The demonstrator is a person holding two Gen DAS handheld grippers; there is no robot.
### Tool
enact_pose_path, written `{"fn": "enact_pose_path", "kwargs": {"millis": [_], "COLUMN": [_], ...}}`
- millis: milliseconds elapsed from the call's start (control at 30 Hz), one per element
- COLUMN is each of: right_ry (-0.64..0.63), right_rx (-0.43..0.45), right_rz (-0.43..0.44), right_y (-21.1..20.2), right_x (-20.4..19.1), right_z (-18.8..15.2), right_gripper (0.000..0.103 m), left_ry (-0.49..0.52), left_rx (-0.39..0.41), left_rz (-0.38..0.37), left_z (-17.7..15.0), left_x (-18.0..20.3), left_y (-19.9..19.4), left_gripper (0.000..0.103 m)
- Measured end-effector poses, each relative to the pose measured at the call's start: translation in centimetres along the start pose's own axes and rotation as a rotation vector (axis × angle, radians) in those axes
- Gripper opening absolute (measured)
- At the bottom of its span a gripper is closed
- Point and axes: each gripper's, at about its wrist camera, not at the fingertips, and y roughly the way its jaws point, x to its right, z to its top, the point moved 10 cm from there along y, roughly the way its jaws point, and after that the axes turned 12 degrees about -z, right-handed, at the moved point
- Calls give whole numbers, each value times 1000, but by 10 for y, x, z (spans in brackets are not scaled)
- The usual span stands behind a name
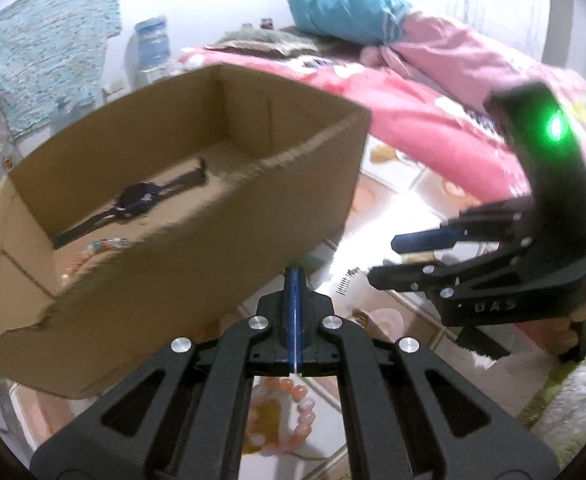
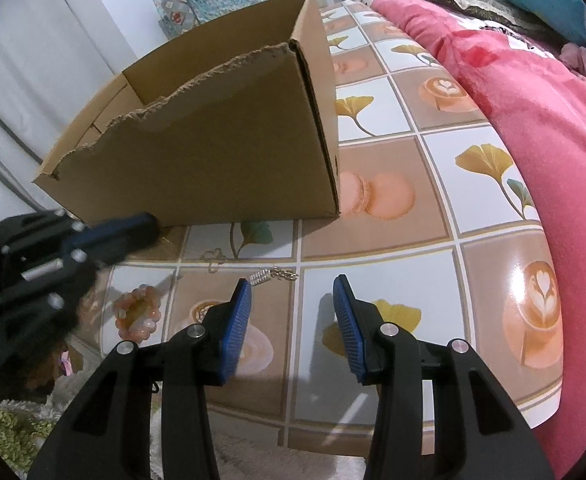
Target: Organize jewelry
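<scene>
An open cardboard box [image 1: 197, 256] [image 2: 213, 160] with a torn near rim stands on the tiled tabletop [image 2: 373, 248]. Inside it lie a dark wristwatch [image 1: 141, 200] and a pale beaded bracelet [image 1: 105, 246]. An orange-pink beaded bracelet [image 1: 293, 416] [image 2: 139, 312] rests on the table under my left gripper [image 1: 295, 280] [image 2: 149, 224], which is shut with nothing visible between its blue pads. A small silver chain piece [image 1: 347, 280] [image 2: 271, 276] lies just ahead of my right gripper [image 2: 293, 300] [image 1: 381, 258], which stands open over the table and holds nothing.
A pink blanket [image 2: 553, 160] crowds the table's right side, with a teal pillow [image 1: 341, 12] behind it. A thin gold trinket [image 2: 213, 258] lies near the box's front. A water bottle [image 1: 153, 48] stands by the far wall. Fluffy rug [image 2: 9, 428] lies below the near edge.
</scene>
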Motion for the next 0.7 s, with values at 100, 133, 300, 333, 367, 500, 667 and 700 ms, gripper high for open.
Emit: {"fn": "enact_pose_path", "kwargs": {"millis": [100,133,300,333,367,500,667,700], "right_ry": [-9,-14,-48,-60,-72,-115,-127,-127], "right_rx": [7,9,14,11,10,30,51,56], "right_rz": [9,14,44,46,45,44,41,41], "right_y": [-2,-2,-2,1,3,7,12,13], "right_x": [-5,-7,-20,-24,-28,-44,-57,-60], "right_z": [1,2,3,3,3,9,18,20], "right_gripper": [42,42,42,42,42,42,42,42], "left_ry": [-27,-36,-68,-77,-81,-98,-108,-105], "left_rx": [31,35,51,49,47,44,42,41], "left_rz": [15,15,21,21,23,23,24,27], "left_z": [3,4,4,3,1,-4,-7,-8], "left_x": [-8,-11,-18,-20,-21,-23,-25,-25], "left_y": [-15,-19,-27,-27,-27,-25,-22,-22], "left_gripper": [0,0,0,0,0,0,0,0]}}
